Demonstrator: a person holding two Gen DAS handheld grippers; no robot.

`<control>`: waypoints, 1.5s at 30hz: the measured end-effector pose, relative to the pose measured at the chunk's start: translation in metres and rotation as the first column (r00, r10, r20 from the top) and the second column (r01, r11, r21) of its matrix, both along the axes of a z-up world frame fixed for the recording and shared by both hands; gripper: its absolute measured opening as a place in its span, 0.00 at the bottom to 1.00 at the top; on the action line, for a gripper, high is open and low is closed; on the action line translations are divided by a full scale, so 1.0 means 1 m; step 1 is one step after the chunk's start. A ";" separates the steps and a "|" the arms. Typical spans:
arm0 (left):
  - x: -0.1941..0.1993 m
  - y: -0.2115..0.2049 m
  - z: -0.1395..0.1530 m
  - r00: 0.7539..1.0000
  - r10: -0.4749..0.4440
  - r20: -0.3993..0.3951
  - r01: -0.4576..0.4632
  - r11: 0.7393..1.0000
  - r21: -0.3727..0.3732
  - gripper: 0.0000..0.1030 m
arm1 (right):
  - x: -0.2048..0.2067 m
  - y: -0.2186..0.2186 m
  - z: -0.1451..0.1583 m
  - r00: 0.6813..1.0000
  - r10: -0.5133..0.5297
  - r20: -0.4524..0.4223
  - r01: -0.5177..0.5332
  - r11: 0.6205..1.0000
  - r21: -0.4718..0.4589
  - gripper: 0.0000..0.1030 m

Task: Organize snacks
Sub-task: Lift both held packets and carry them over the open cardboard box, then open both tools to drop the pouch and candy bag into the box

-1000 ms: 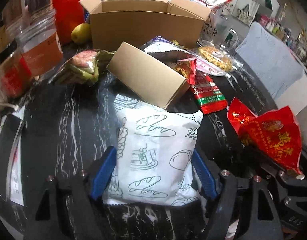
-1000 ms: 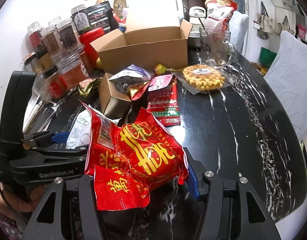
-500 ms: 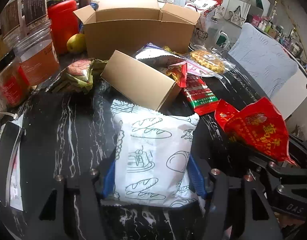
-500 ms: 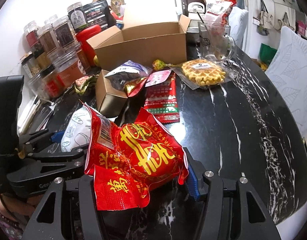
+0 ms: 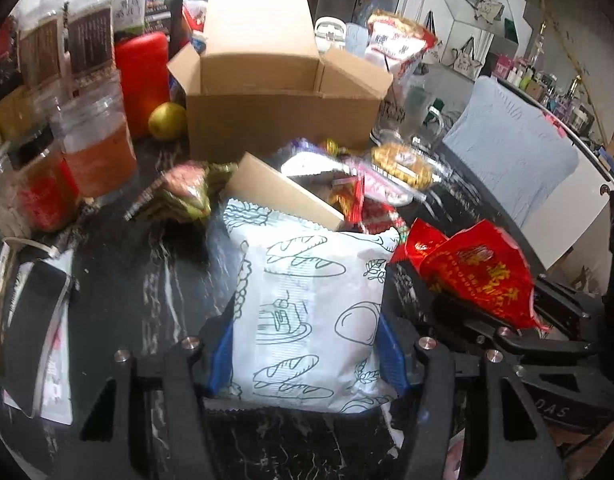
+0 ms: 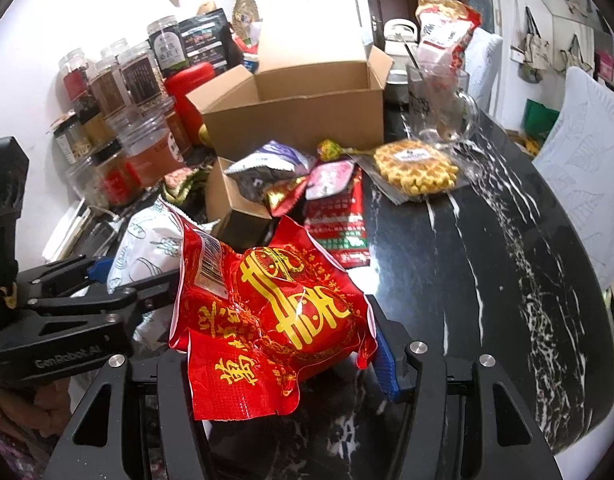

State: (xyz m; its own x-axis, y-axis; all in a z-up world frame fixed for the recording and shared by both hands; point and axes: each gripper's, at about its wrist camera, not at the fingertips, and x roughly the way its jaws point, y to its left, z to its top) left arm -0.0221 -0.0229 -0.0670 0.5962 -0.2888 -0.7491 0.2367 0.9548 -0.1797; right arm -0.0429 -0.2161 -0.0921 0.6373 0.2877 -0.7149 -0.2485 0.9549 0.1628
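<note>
Gripping a snack each, both tongs face the same goal: the open cardboard box (image 5: pixel 283 120), which stands ahead of and beyond them across the bench (image 6: pixel 487 248). The left tongs (image 5: pixel 305 344) have just been closing and now pinch the white bread-print packet (image 5: pixel 307 312) across its width, its long axis running forward toward the box. The right tongs (image 6: pixel 275 344) clamp the crumpled red packet (image 6: pixel 267 312), held clear of the bench just right of the left pair. Between tongs and box lie a small tipped carton (image 5: pixel 283 192), a red-green packet (image 6: pixel 339 224) and a wrapped waffle (image 6: pixel 415 172), so the path likely goes over them. Jars (image 5: pixel 95 140) crowd the left; open bench lies right.
</note>
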 end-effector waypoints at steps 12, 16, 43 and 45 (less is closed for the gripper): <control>0.020 0.014 0.039 0.993 0.041 0.112 -0.038 0.999 -0.033 0.58 | 0.017 0.018 0.038 0.993 0.054 0.102 -0.056 0.998 0.018 0.57; 0.034 0.015 0.054 0.986 0.047 0.163 -0.041 0.998 -0.039 0.58 | 0.029 0.021 0.052 0.989 0.057 0.136 -0.060 0.998 0.017 0.57; 0.191 0.015 0.113 0.925 0.141 0.352 -0.128 0.990 -0.060 0.58 | 0.180 0.029 0.132 0.932 0.117 0.342 -0.113 0.993 -0.032 0.57; 0.208 0.014 0.113 0.924 0.148 0.352 -0.134 0.989 -0.063 0.58 | 0.195 0.029 0.134 0.931 0.110 0.348 -0.105 0.994 -0.033 0.57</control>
State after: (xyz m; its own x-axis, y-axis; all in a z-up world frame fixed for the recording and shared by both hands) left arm 0.1861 -0.0089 0.0457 0.8578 -0.2058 -0.4710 0.1550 0.9773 -0.1448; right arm 0.1521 -0.1871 0.0418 0.8127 0.3603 -0.4579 -0.3887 0.9207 0.0346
